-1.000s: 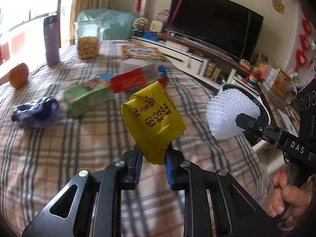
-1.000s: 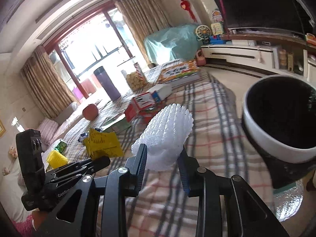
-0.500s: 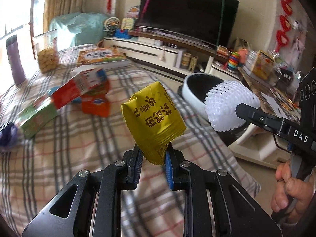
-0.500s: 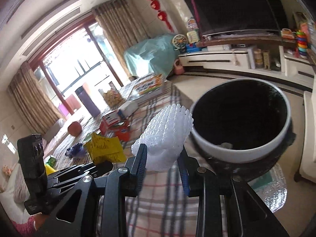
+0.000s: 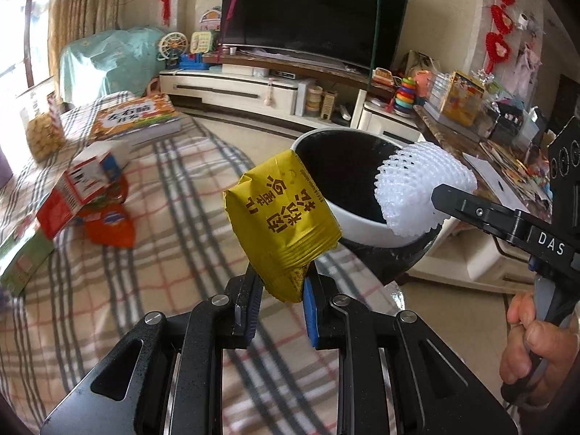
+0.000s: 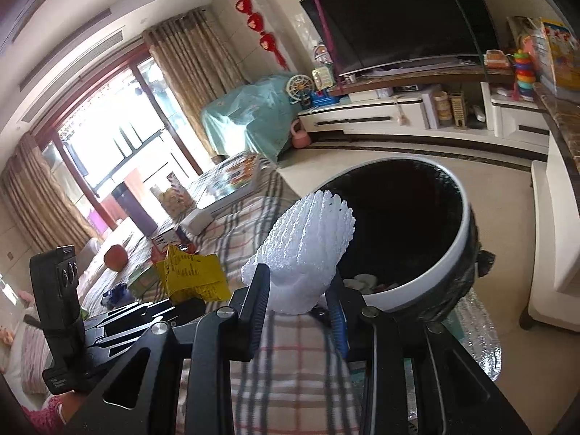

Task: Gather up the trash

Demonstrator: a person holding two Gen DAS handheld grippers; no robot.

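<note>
Two loads neared the bin [image 5: 366, 226]: left gripper [image 5: 281, 302] clenched a yellow wrapper [image 5: 281, 217], right gripper [image 6: 299, 311] a foam net [image 6: 308, 253], seemingly needing release above its mouth.

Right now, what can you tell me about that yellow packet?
The yellow packet is a puffy, crinkly foil-like snack wrapper with dark printed characters that read upside down. Its back carries small print. The left tool pinches its lower sealed end, so it stands tilted in the air above the checked cloth, before the bin's white rim. Nothing else touches it.

Yellow wrapper [image 5: 281, 217], white foam net [image 5: 420, 188], black-lined white bin [image 5: 362, 223], plaid tablecloth [image 5: 108, 290]
</note>
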